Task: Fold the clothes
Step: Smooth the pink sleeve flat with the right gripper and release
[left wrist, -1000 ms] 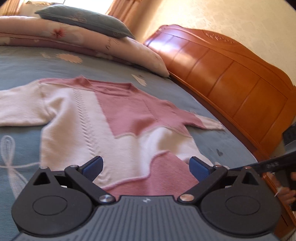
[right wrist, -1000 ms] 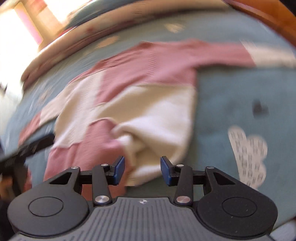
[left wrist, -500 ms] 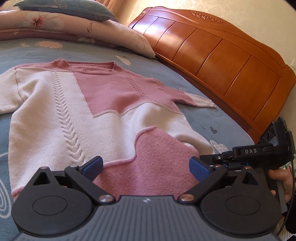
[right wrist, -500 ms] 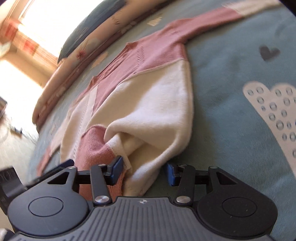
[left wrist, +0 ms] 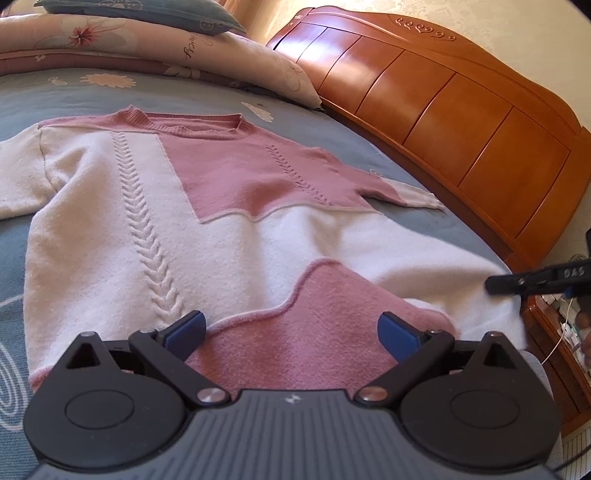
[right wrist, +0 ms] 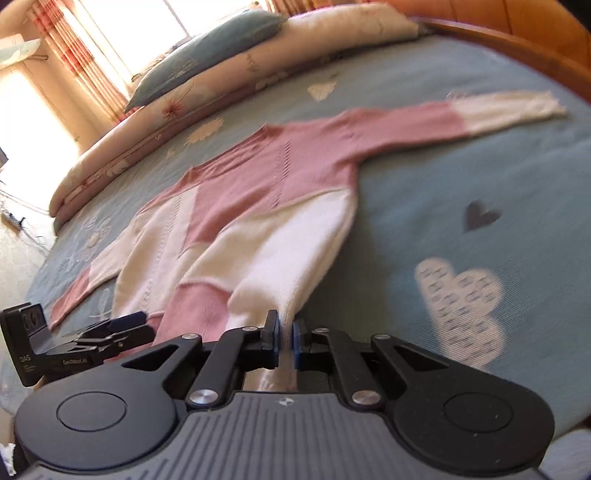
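I count one sweater [left wrist: 229, 229], pink and cream, spread flat with its front up on the blue bed cover [right wrist: 461, 155], both sleeves stretched out to the sides. There are two pillows: a long floral one [left wrist: 155, 48] at the far end of the bed and a blue one [left wrist: 147, 11] lying on top of it. I have two tools in play. My left hand-held gripper [left wrist: 291, 326] sits just short of the sweater's hem with its blue pads [left wrist: 184, 328] wide apart; the pink hem panel lies between and just beyond them, and I see no pad pressing on it. My right hand-held gripper [right wrist: 284, 341] is at the hem corner on the right-hand side of the sweater, its jaws brought together and clamped on a thin pinch of the cream fabric, which rises into the pads while the rest of the garment lies on the bed. From the left wrist camera that right tool enters at the right edge, over the cream corner. The wooden bed frame [left wrist: 461, 122] runs along the far side.
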